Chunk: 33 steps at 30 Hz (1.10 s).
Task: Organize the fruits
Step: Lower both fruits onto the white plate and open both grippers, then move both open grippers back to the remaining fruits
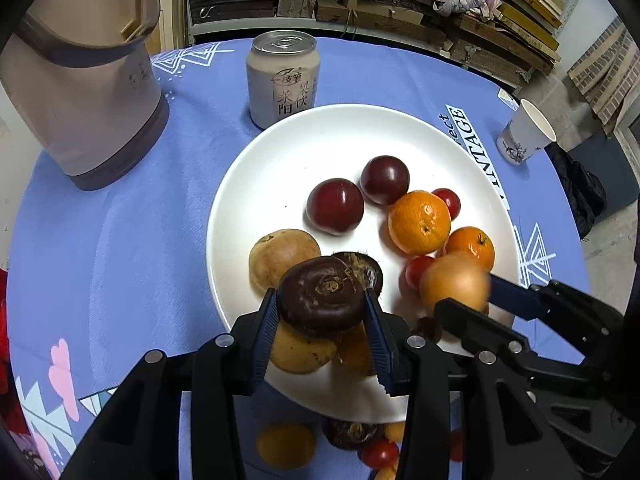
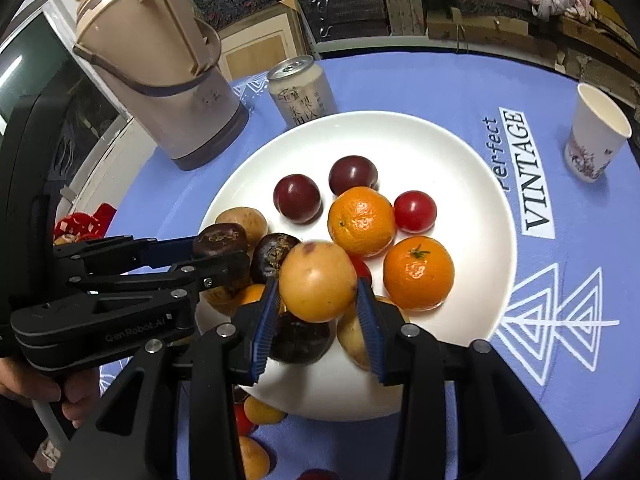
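Left gripper (image 1: 322, 312) clamped on a dark brown water chestnut (image 1: 322, 300), held over near edge of white plate (image 1: 256, 184). Right gripper (image 2: 317, 300) pinching a yellow-orange loquat (image 2: 317, 280), also above near side of plate, just right of the left one. Loose fruit on blue tablecloth (image 1: 120, 240) under the grippers, short of the plate: small orange fruit (image 1: 286, 445), another water chestnut (image 1: 348, 434), cherry tomato (image 1: 380, 453). On plate near rim: brownish pear-like fruit (image 1: 284, 258), second dark chestnut (image 1: 366, 266) touching the held one in view. Mid plate: two mandarins (image 2: 361, 220) (image 2: 418, 272) side by side, cherry tomato (image 2: 415, 211) touching the far mandarin. Farther back two dark red plums (image 2: 297, 198) (image 2: 353, 174), close together. Beyond plate: drink can (image 1: 282, 80) just beside far rim, beige thermos jug (image 1: 88, 92) far left, paper cup (image 2: 596, 136) far right, well apart from plate.
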Motion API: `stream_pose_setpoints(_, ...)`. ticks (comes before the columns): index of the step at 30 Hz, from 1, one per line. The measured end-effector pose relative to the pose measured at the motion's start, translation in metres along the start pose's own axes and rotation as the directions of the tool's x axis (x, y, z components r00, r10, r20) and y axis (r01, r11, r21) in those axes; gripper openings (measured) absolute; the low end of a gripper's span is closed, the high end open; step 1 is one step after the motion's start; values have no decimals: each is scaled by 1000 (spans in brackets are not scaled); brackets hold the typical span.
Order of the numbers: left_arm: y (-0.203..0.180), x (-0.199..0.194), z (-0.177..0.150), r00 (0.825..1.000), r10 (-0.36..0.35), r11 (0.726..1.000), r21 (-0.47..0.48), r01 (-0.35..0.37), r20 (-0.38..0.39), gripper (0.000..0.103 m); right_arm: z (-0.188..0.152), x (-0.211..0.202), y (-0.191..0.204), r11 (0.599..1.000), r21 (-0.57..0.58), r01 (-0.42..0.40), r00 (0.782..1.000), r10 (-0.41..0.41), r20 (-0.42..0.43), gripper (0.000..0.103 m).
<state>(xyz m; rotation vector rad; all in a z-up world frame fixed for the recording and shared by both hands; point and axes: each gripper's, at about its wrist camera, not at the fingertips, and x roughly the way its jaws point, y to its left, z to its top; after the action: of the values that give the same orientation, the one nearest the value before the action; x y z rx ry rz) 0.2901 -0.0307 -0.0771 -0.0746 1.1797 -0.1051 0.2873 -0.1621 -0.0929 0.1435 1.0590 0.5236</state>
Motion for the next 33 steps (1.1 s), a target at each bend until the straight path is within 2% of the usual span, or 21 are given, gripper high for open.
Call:
stream_pose_setpoints(4, 5, -2, 2, 1000, -15, 999, -39, 15, 4, 57, 0, -2, -3, 1000, 22, -9, 1000, 9, 5, 40)
stream_pose_setpoints(9, 4, -13, -1, 999, -28, 999, -29, 29, 22, 58, -6, -14, -2, 999, 33, -18, 1000, 18, 15, 40)
stream_pose_setpoints(12, 4, -20, -9, 999, -28, 999, -31, 29, 23, 59, -15, -25, 0, 999, 34, -17, 1000, 16, 18, 44)
stream_pose_setpoints(21, 16, -34, -61, 1000, -11, 997, -80, 9, -22, 61, -51, -53, -13, 995, 94, 45, 999, -46, 2, 54)
stream_pose_setpoints(27, 26, -44, -93, 999, 12, 994, -105, -17, -51, 64, -82, -66, -16, 992, 105, 68, 997, -65, -30, 54)
stream_pose_setpoints(33, 22, -49, -120, 997, 10, 996, -90, -17, -80, 65, -109, -73, -13, 990, 110, 88, 995, -82, -57, 54)
